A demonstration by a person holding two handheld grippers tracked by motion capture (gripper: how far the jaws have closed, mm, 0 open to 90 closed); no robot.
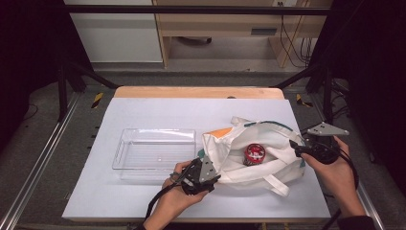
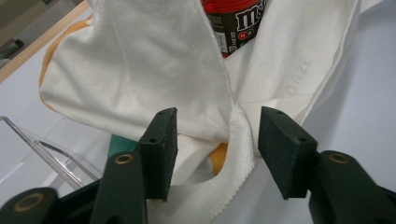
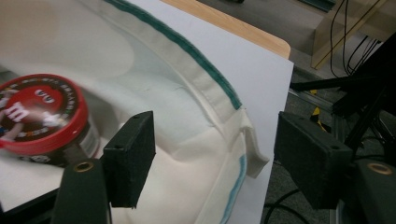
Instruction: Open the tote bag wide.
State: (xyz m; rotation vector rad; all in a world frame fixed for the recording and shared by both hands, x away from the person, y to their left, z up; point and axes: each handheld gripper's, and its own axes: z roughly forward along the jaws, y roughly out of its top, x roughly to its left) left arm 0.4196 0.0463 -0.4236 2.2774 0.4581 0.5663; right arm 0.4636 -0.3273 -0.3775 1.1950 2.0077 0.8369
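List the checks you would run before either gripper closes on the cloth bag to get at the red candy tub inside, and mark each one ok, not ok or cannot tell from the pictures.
1. Left gripper open with bag cloth between the jaws: ok, a folded edge of the white bag sits there.
2. Right gripper open at the bag rim: ok, the green-trimmed rim lies between the jaws.
3. Candy tub visible through the bag mouth: ok.
4. Tub lid shut: ok, as far as seen from above.
5. Clear tray empty and free to receive it: ok.
6. Bag handle clear of the jaws: cannot tell.
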